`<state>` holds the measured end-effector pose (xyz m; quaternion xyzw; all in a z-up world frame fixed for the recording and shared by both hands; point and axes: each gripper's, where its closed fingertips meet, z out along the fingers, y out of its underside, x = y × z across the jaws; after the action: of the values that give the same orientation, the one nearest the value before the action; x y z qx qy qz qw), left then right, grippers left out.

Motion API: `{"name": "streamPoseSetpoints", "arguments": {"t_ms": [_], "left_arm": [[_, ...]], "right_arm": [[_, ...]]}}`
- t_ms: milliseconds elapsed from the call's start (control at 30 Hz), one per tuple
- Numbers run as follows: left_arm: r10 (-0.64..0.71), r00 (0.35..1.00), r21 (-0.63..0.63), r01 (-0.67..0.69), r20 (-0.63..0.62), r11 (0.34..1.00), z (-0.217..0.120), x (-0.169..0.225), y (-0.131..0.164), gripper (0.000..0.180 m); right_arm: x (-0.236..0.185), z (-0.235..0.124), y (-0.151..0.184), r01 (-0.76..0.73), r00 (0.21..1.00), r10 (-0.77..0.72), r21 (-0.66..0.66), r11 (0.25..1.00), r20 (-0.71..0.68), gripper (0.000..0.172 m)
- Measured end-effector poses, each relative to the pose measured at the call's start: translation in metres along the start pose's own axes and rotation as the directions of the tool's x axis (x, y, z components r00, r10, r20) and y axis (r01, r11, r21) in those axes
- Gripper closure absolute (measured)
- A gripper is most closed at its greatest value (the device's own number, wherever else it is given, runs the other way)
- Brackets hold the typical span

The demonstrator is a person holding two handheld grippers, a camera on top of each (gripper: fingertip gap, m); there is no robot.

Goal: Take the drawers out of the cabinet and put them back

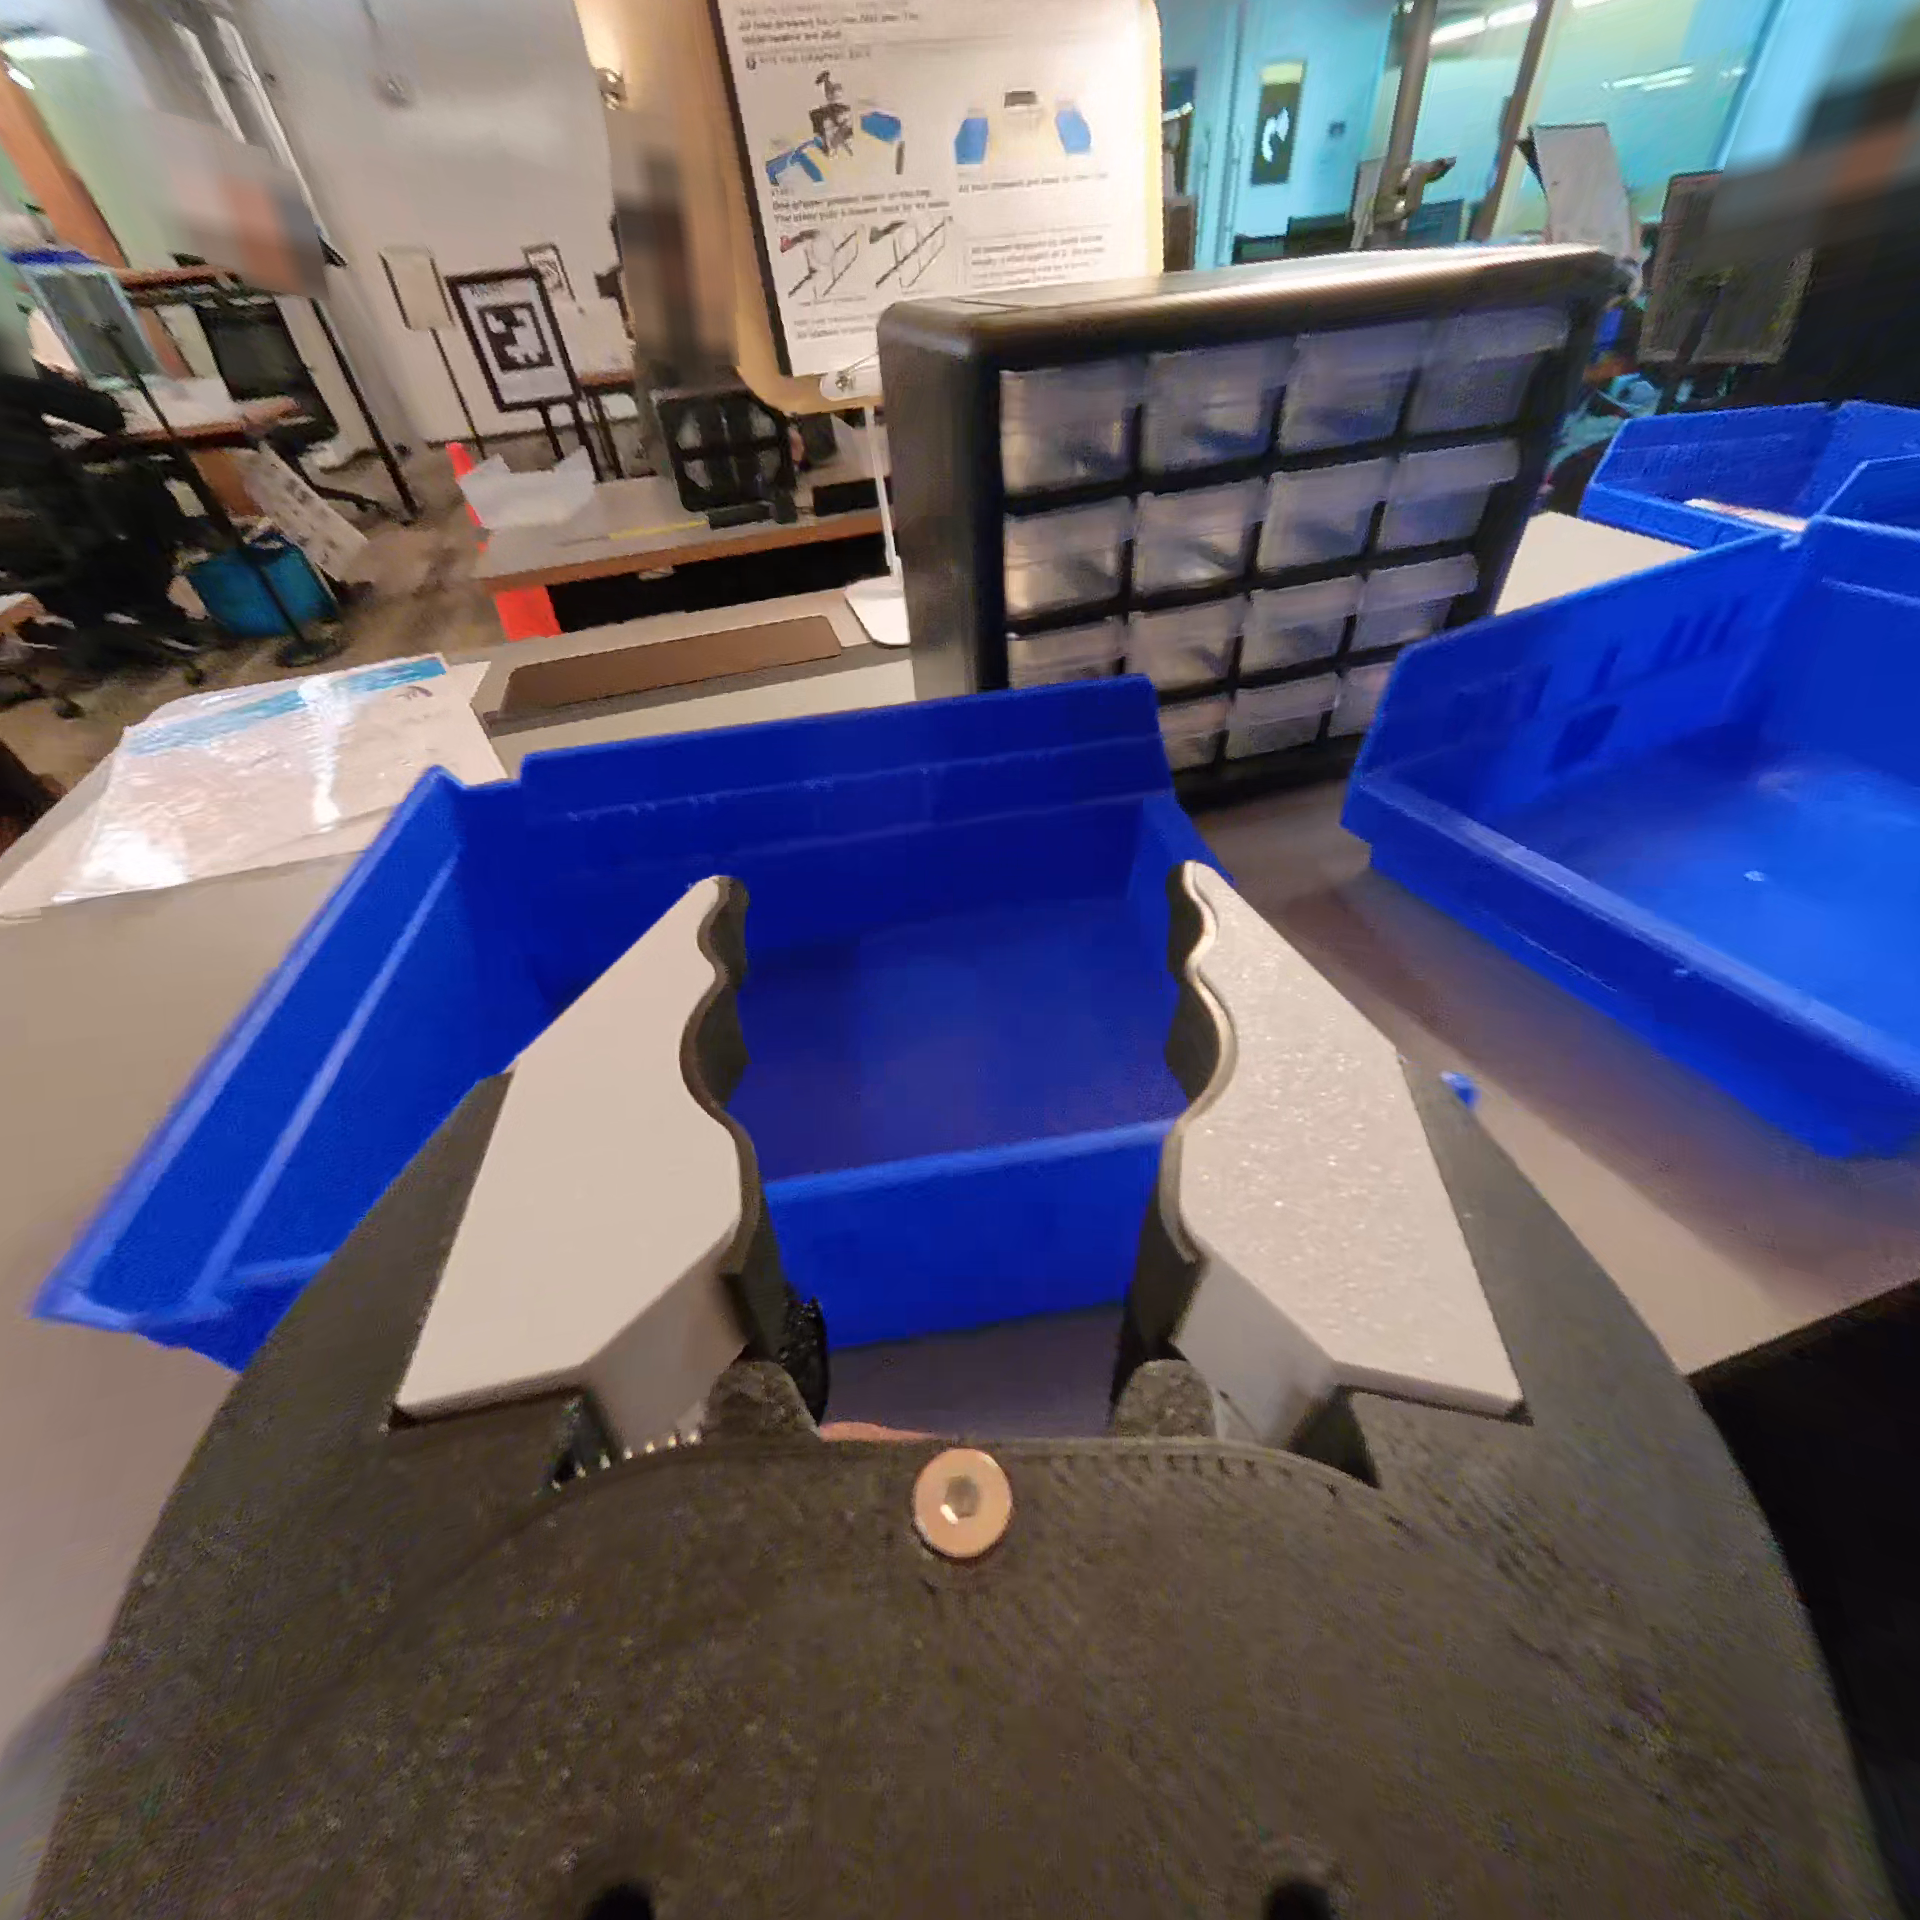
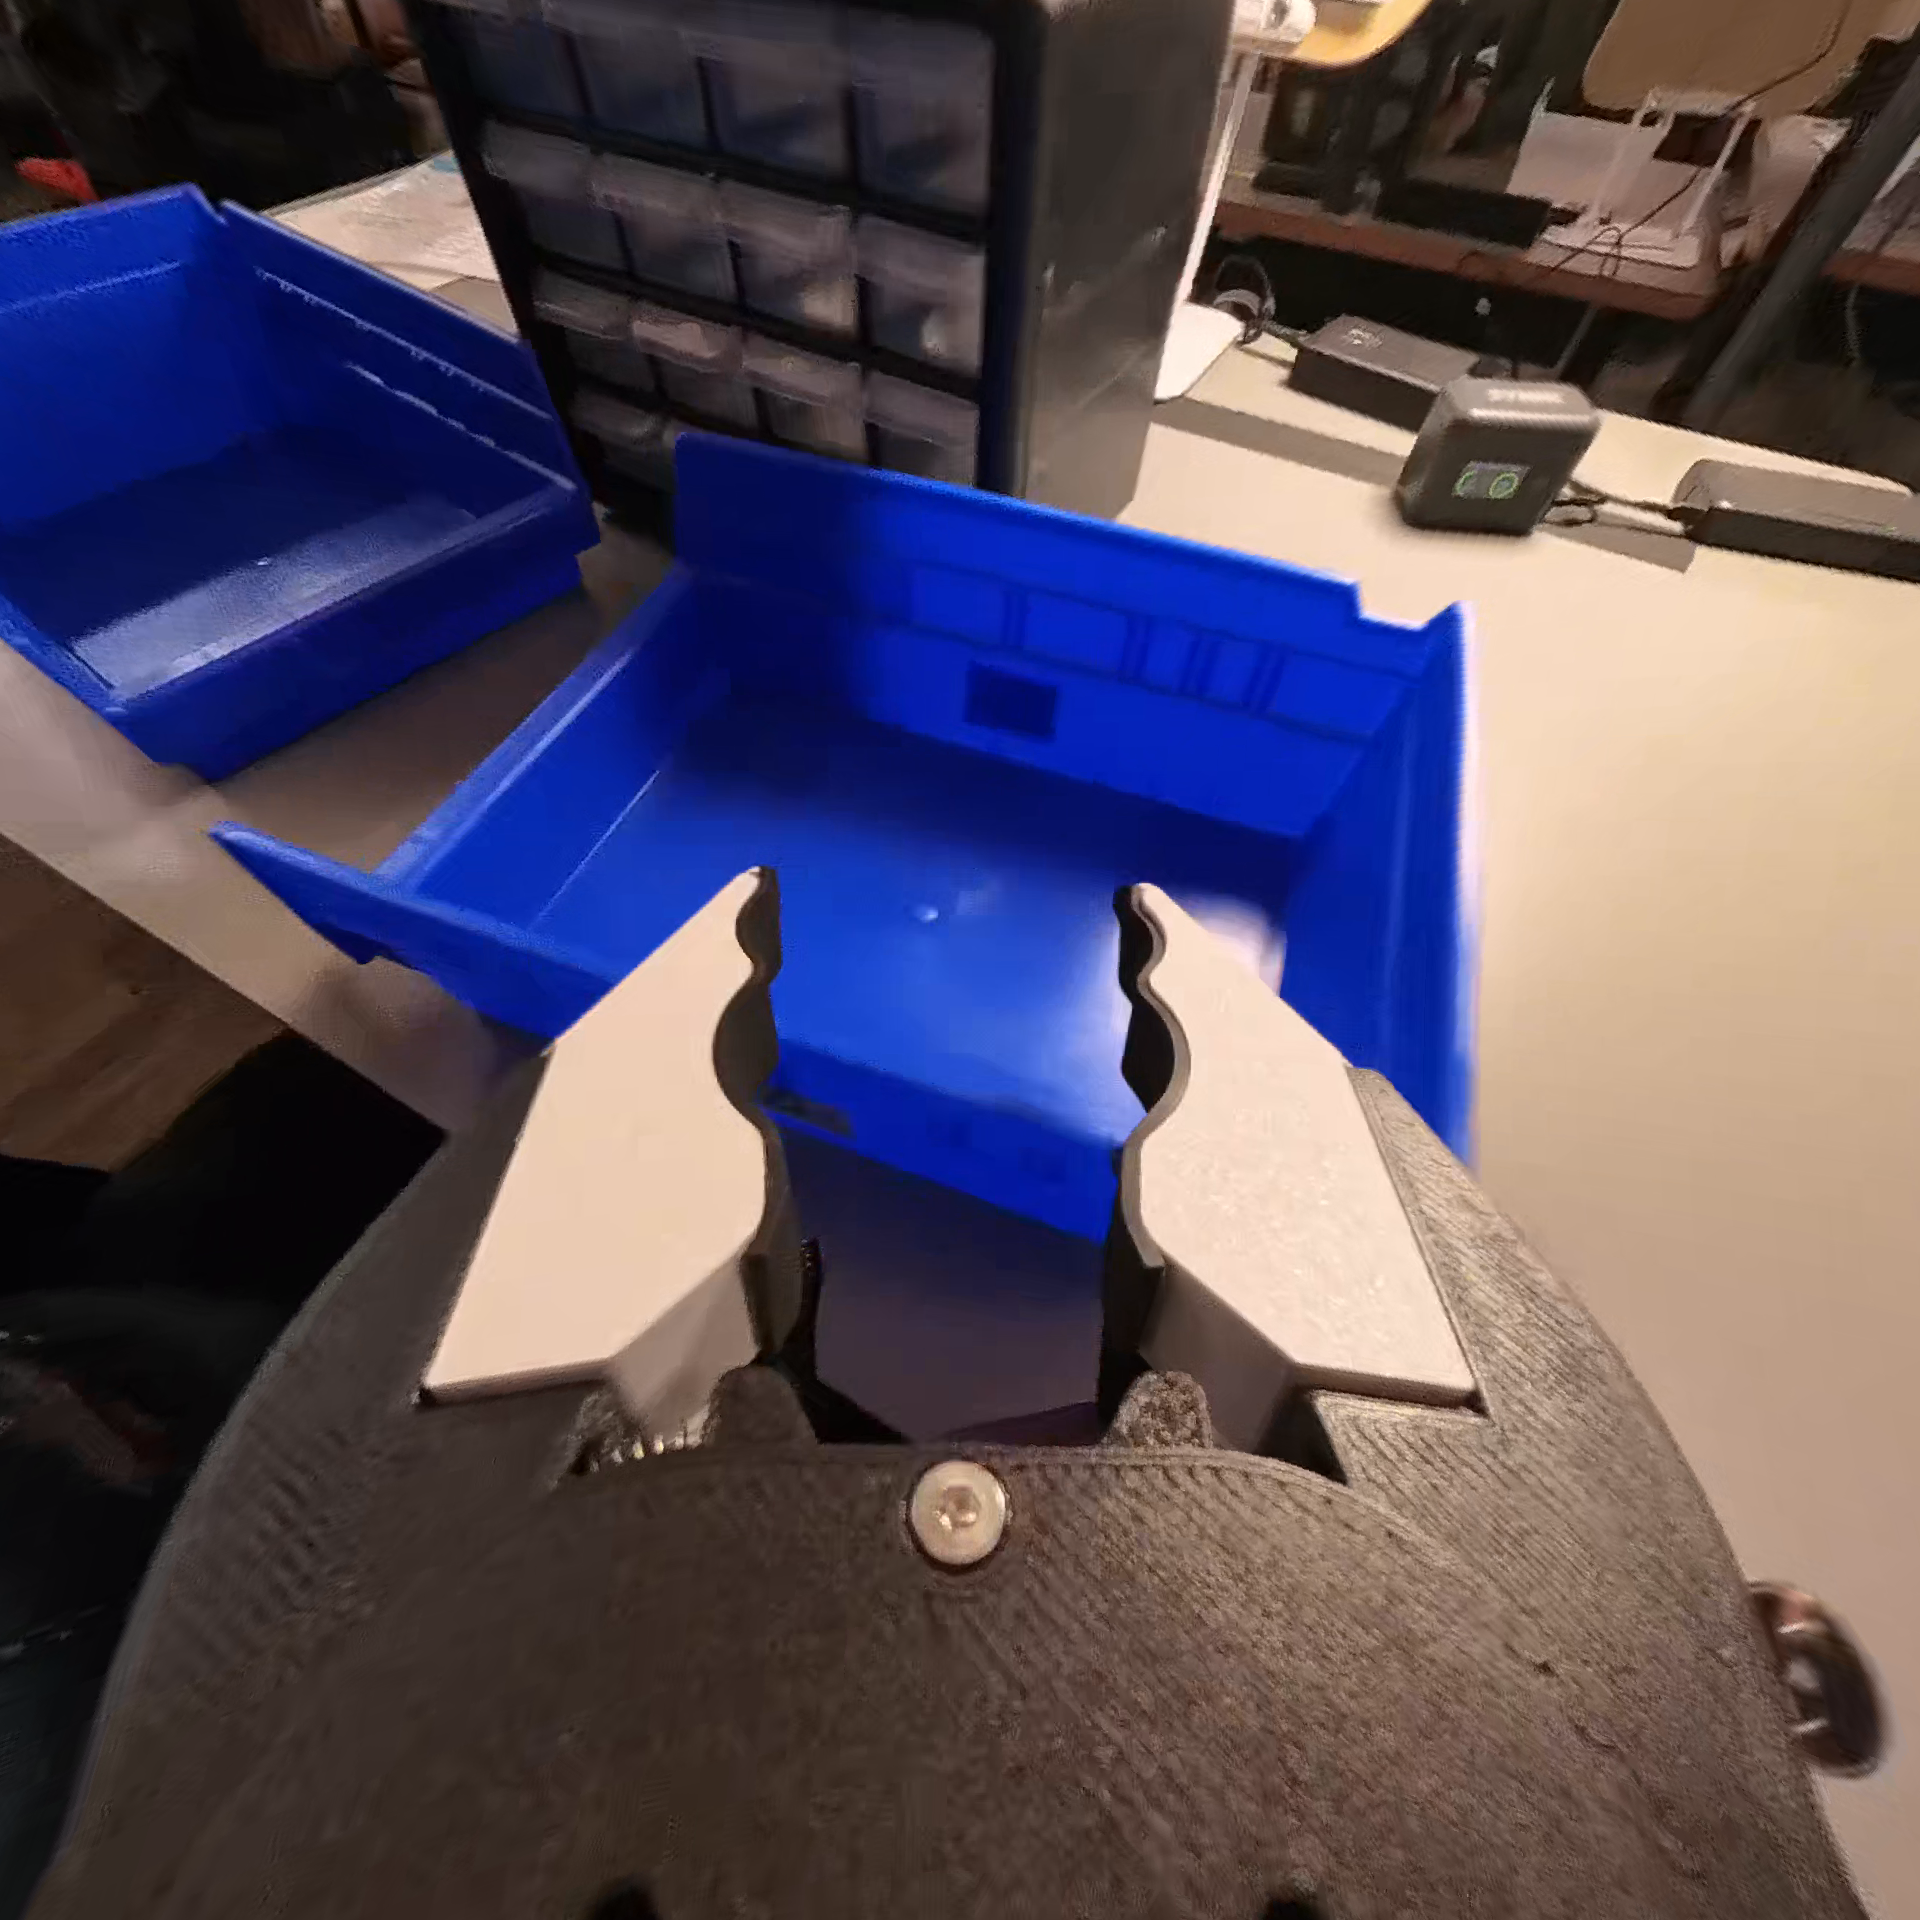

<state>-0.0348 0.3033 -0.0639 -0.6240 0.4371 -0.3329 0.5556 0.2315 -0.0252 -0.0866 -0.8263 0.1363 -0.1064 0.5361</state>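
The black plastic cabinet [image 1: 1236, 499] with its grid of small clear drawers [image 1: 1205, 540] stood upright at the back of the grey counter [image 1: 208, 1039], every visible drawer seated in its slot. Two open blue plastic bins lay in front of it: the left bin [image 1: 312, 1039] under the left tongs [image 1: 956, 894], the right bin [image 2: 1382, 831] under the right tongs [image 2: 945, 883]. Both pairs of tongs were spread wide and pinched nothing; their grey fingers [image 1: 623, 1039] hung above the bin floors. A third blue bin [image 1: 1766, 457] sat behind the right one. A plastic-wrapped sheet [image 1: 270, 758] lay at the counter's left edge
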Motion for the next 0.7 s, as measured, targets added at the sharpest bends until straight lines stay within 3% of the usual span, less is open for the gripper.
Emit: {"name": "streamPoseSetpoints", "arguments": {"t_ms": [167, 367, 500, 700], "left_arm": [[0.117, 0.991, 0.002, -0.118, 0.063, 0.993, 0.006, 0.052, 0.018, 0.09], [0.251, 0.953, 0.044, -0.262, 0.167, 0.964, 0.021, 0.087, 0.002, 0.087], [0.272, 0.922, 0.018, -0.288, 0.277, 0.958, 0.024, 0.087, 0.016, 0.087], [0.218, 0.904, -0.026, -0.224, 0.367, 0.974, 0.011, 0.056, 0.047, 0.089]], "right_arm": [[-0.033, 0.009, 0.004, -0.009, 0.993, 0.016, 0.062, 0.998, -0.119, 0.094], [-0.098, 0.033, -0.01, 0.004, 0.989, 0.016, 0.139, 0.99, -0.146, 0.085], [-0.117, 0.039, -0.009, 0.044, 0.965, 0.007, 0.189, 0.981, -0.262, 0.071], [-0.103, 0.04, -0.001, 0.059, 0.926, 0.025, 0.211, 0.976, -0.376, 0.064]]}}
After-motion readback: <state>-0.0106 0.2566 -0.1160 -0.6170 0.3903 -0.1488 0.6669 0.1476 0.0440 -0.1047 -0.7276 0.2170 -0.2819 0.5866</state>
